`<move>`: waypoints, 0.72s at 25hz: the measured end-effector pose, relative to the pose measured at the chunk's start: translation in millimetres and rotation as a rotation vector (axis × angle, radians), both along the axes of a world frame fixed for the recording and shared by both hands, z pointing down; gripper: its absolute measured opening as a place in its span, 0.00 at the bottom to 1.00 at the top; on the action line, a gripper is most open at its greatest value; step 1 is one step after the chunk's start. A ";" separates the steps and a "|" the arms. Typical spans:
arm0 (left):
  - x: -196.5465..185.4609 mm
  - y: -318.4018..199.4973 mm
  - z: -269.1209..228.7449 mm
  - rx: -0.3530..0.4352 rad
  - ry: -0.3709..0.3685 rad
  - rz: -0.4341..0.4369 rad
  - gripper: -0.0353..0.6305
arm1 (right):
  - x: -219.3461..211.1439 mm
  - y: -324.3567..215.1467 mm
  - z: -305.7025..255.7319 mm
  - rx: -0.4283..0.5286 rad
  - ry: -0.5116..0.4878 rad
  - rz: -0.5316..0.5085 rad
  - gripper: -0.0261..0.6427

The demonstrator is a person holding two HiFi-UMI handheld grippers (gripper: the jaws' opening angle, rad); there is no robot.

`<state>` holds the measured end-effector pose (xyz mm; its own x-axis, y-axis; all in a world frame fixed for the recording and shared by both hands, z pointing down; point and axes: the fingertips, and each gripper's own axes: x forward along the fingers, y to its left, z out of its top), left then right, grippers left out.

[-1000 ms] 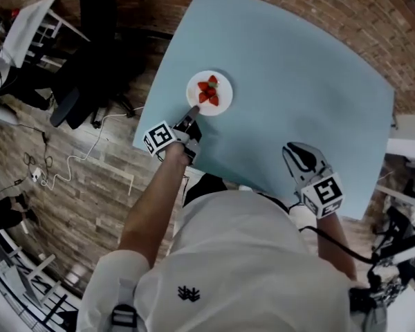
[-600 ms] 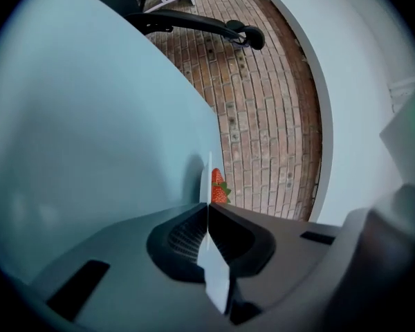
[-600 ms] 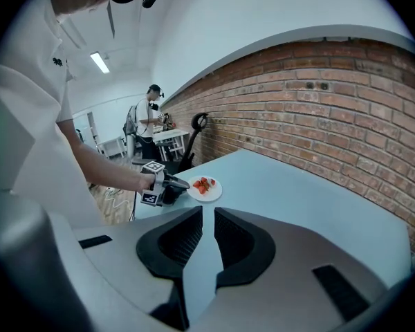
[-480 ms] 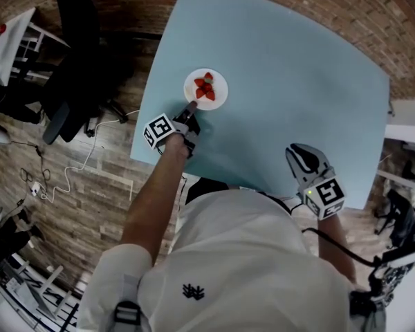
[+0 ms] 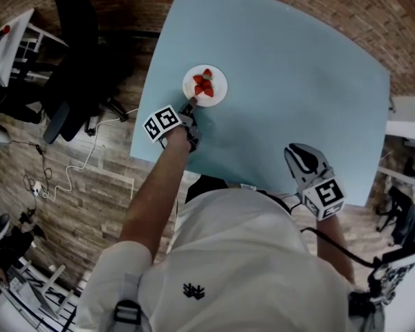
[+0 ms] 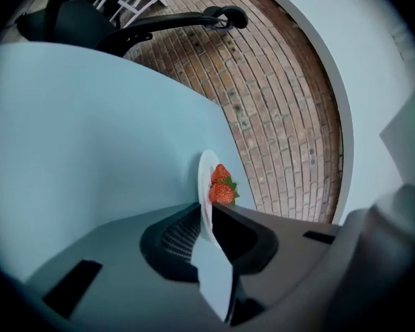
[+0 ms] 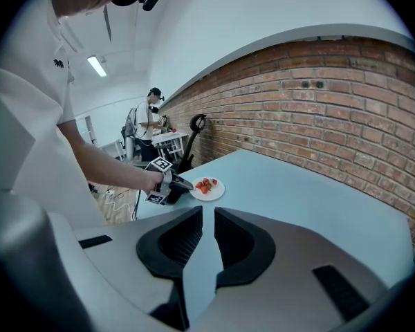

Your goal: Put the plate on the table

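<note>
A small white plate (image 5: 219,88) with red strawberries (image 5: 203,84) lies flat on the light blue table (image 5: 297,81) near its left edge. My left gripper (image 5: 191,105) reaches to the plate's near rim. In the left gripper view that plate (image 6: 206,175) stands between the jaws of the left gripper (image 6: 205,213), which are opening and easing off it. My right gripper (image 5: 299,151) hovers over the table's near edge, jaws a narrow gap apart, nothing between them. The right gripper view shows the right gripper (image 7: 208,213) looking across at the plate (image 7: 215,191).
A black office chair (image 5: 76,81) stands on the wooden floor left of the table, with a white cable (image 5: 76,168) beside it. A brick wall (image 5: 346,5) runs behind the table. Another person (image 7: 149,120) stands far back by a desk.
The plate has gone slightly further up the table with the left gripper following its rim. The right gripper has stayed where it was.
</note>
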<state>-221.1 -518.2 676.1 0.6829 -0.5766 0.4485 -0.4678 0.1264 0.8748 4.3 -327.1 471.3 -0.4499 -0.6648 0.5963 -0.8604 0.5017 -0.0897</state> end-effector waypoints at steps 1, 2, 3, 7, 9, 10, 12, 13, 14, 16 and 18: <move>0.6 -0.8 -0.5 0.008 -0.028 0.010 0.12 | 0.6 0.5 -1.2 0.002 0.003 -0.004 0.12; 1.5 -2.0 -0.9 0.016 -0.052 0.018 0.14 | 1.9 1.1 -1.8 0.004 0.005 -0.006 0.12; 2.5 -3.1 -1.1 0.023 -0.076 0.027 0.15 | 3.8 2.4 -1.4 0.003 0.004 -0.004 0.12; 5.3 -1.6 1.4 0.044 -0.208 0.089 0.19 | 9.0 12.6 1.3 0.004 -0.006 0.005 0.12; 5.5 0.4 3.6 0.047 -0.270 0.114 0.21 | 12.5 16.5 1.4 0.010 -0.011 0.006 0.12; 5.5 0.8 4.4 0.049 -0.298 0.122 0.21 | 14.9 17.8 1.1 0.011 -0.010 0.006 0.12; 6.0 0.2 5.6 0.058 -0.358 0.139 0.23 | 20.1 19.8 -1.2 0.009 -0.012 0.009 0.12; 6.3 0.0 6.4 0.061 -0.390 0.149 0.24 | 23.0 21.2 -2.3 0.011 -0.013 0.008 0.12; 6.4 0.4 7.5 0.063 -0.422 0.159 0.25 | 25.9 23.1 -3.1 0.016 -0.014 0.006 0.12; 6.3 2.3 9.3 0.068 -0.477 0.177 0.26 | 31.8 28.1 -2.9 0.025 -0.020 0.007 0.12; 6.7 3.0 9.4 0.078 -0.520 0.186 0.26 | 38.5 32.5 -1.2 0.027 -0.024 0.011 0.12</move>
